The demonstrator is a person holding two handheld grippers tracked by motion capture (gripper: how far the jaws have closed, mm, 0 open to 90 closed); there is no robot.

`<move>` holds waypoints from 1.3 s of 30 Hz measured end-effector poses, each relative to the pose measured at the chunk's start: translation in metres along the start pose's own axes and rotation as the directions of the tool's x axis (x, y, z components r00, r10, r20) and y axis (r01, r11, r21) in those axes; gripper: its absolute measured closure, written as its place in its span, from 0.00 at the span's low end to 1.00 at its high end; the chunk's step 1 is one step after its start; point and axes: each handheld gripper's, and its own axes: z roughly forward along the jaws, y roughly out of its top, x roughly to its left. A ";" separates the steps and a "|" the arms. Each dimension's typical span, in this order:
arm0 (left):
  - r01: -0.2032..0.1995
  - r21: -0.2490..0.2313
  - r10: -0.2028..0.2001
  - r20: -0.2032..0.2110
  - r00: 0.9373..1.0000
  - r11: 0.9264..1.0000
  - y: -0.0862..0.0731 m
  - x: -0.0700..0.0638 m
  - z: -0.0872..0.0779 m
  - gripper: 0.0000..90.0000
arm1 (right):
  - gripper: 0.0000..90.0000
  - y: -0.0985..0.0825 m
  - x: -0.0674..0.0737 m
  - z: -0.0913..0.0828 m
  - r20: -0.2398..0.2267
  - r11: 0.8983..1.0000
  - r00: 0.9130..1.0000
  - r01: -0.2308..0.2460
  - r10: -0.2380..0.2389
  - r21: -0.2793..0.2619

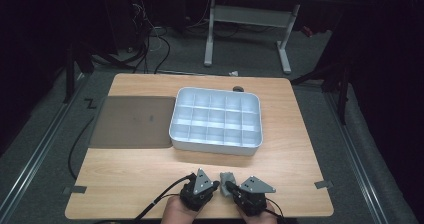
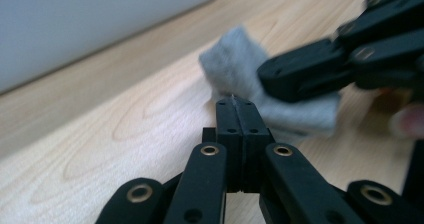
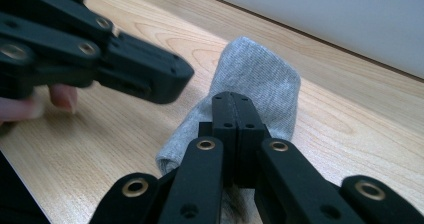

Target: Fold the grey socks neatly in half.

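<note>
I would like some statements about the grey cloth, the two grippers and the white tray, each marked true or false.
1. The grey cloth lies on the wooden table, near the front edge. True.
2. The cloth is inside one compartment of the white tray. False: it lies on the table, in front of the tray, whose compartments look empty.
3. The jaws of the left gripper stand wide apart. False: they are closed together, with the tips at the cloth's edge.
4. The jaws of the right gripper are closed together. True; the cloth lies right at them.
5. A dark mat lies to the right of the tray in the high view. False: it lies to the left.
</note>
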 end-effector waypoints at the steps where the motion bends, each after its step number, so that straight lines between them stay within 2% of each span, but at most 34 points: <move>1: 0.002 -0.014 -0.002 0.005 1.000 1.000 0.001 -0.001 -0.001 1.00 | 1.00 0.000 0.000 0.000 -0.001 1.000 1.000 -0.005 0.005 0.002; 4: 0.004 -0.031 -0.004 0.006 1.000 0.999 0.002 -0.003 0.002 1.00 | 1.00 0.000 -0.002 0.000 -0.019 1.000 0.999 -0.027 0.027 0.000; 10: 0.000 -0.021 0.000 0.014 1.000 1.000 0.000 -0.005 0.010 1.00 | 1.00 -0.001 -0.005 0.000 -0.041 0.999 0.998 -0.052 0.052 -0.003; 15: -0.030 0.019 0.030 -0.006 1.000 0.999 -0.003 -0.006 0.015 1.00 | 1.00 -0.002 -0.006 0.000 -0.046 0.998 0.997 -0.065 0.064 -0.006; 19: -0.030 0.017 0.031 -0.009 0.999 0.999 -0.003 -0.007 0.014 1.00 | 1.00 -0.001 -0.007 -0.001 -0.051 0.997 0.995 -0.083 0.082 -0.005; 26: -0.012 -0.054 0.011 -0.019 1.000 0.998 0.007 -0.003 -0.001 1.00 | 1.00 -0.001 -0.007 -0.001 -0.054 0.997 0.995 -0.079 0.079 -0.005; 30: -0.003 -0.090 0.004 0.005 1.000 0.996 0.021 -0.002 0.000 1.00 | 1.00 -0.002 -0.007 -0.001 -0.053 0.998 0.996 -0.067 0.066 -0.009; 32: -0.017 -0.096 0.019 0.012 1.000 0.995 0.030 -0.004 0.004 1.00 | 1.00 -0.002 -0.006 -0.001 -0.050 0.998 0.997 -0.064 0.064 -0.008; 35: -0.041 -0.074 0.042 0.025 0.999 0.996 0.040 -0.006 0.014 1.00 | 1.00 -0.002 -0.006 -0.001 -0.053 0.998 0.997 -0.056 0.056 -0.011; 38: -0.045 -0.014 0.046 0.008 0.999 0.999 0.037 -0.002 0.028 1.00 | 1.00 -0.003 -0.006 -0.001 -0.055 0.998 0.997 -0.058 0.058 -0.012; 39: -0.042 -0.007 0.042 0.004 0.999 0.999 0.035 -0.001 0.030 1.00 | 1.00 -0.003 -0.006 -0.001 -0.055 0.998 0.997 -0.059 0.058 -0.011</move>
